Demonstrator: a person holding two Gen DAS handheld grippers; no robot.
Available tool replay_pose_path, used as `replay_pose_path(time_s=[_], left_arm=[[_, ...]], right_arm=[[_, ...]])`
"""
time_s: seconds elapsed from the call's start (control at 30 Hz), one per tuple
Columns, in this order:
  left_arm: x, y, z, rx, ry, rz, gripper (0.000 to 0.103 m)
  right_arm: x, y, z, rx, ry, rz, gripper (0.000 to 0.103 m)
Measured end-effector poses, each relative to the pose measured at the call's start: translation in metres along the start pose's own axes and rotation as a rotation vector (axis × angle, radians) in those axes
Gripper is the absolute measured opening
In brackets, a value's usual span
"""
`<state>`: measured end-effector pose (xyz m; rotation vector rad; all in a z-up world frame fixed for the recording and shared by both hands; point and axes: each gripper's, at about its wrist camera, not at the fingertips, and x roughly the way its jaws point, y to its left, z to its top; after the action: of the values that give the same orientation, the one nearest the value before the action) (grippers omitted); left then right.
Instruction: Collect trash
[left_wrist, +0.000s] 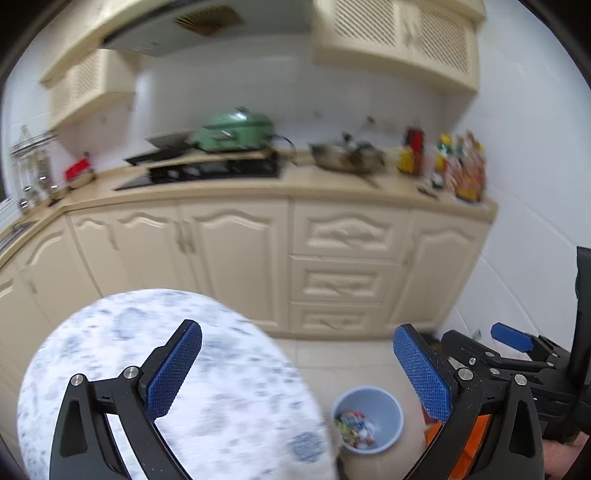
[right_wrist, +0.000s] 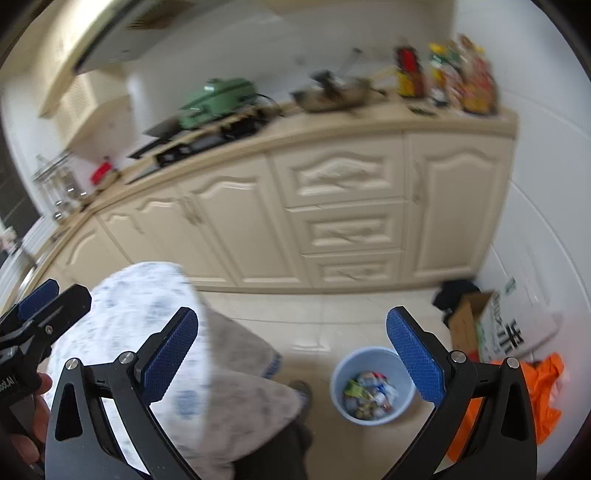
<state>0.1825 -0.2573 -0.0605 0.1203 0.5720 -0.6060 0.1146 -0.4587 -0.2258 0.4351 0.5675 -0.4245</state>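
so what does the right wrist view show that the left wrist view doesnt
Only the right wrist view shows the open brown cardboard box by the white wall, the dark bundle behind it, and most of the crumpled orange plastic bag.

Only the left wrist view shows the right gripper, jaws open, and the latticed cream upper cabinets.

Both show the pale blue round bin holding wrappers, the white blue-speckled round table, the green lidded cooker and the cream counter cabinets. The left gripper is open too.

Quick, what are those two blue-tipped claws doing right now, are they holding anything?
Left gripper: open, holding nothing.
Right gripper: open, holding nothing.
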Motion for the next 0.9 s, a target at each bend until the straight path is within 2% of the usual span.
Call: replay_pose_path(time_s=[0.2, 0.33, 0.37, 0.47, 0.7, 0.9], left_arm=[[-0.095, 0.047, -0.025, -0.042, -0.087, 0.128, 0.102], [-0.151, 0.068, -0.048, -0.072, -0.132, 0.212, 0.102], [-0.155, 0.065, -0.053, -0.074, -0.136, 0.229, 0.102], [-0.197, 0.078, -0.074, -0.097, -0.169, 0.315, 0.102], [-0.259, 0.082, -0.111, -0.160, -0.200, 0.448, 0.102], [-0.284, 0.067, -0.124, -0.169, -0.228, 0.526, 0.102]], right_arm=[[-0.021, 0.079, 0.001, -0.103, -0.049, 0.093, 0.103], [-0.033, 0.132, -0.003, -0.168, -0.072, 0.163, 0.103], [-0.035, 0.145, -0.005, -0.187, -0.076, 0.179, 0.103], [-0.043, 0.184, -0.012, -0.231, -0.086, 0.224, 0.103], [-0.058, 0.250, -0.034, -0.316, -0.114, 0.294, 0.103], [-0.072, 0.284, -0.049, -0.367, -0.152, 0.308, 0.103]])
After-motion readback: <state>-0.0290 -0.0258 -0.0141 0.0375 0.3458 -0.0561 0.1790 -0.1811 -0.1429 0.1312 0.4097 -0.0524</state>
